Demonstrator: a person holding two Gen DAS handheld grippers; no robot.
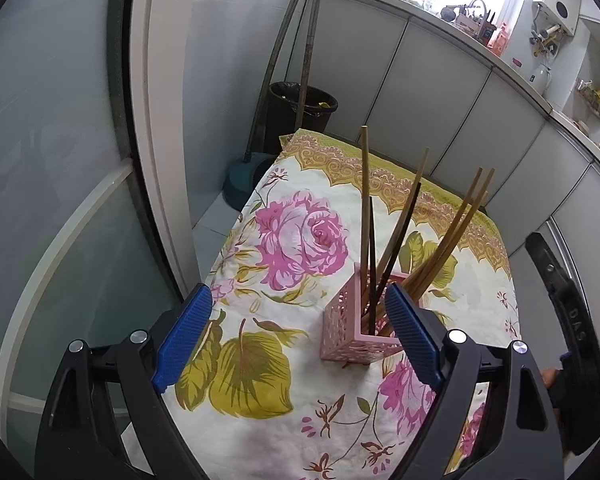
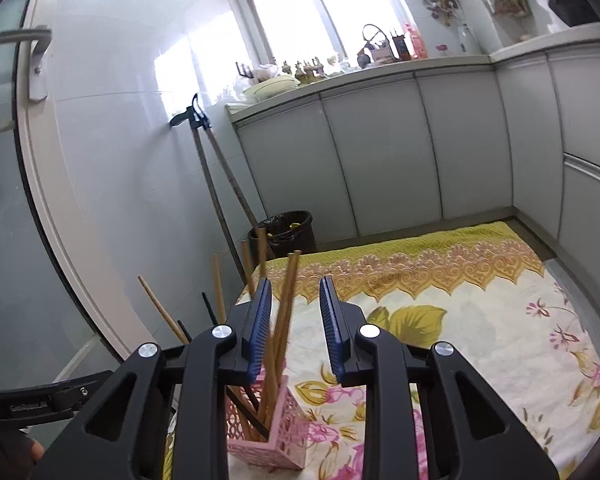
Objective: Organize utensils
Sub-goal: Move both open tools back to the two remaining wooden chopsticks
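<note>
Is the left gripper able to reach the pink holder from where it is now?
Probably yes. The left gripper is wide open, and the pink holder stands just ahead, nearer its right finger. Only bare floral cloth lies between; the chopsticks rise above.

Home kitchen: grey cabinet doors [image 2: 380,152] under a cluttered counter [image 2: 360,70] at 12 o'clock, water heater [image 1: 556,12] at 1, bin [image 2: 286,232] and broom handles [image 2: 220,184] at 10.
</note>
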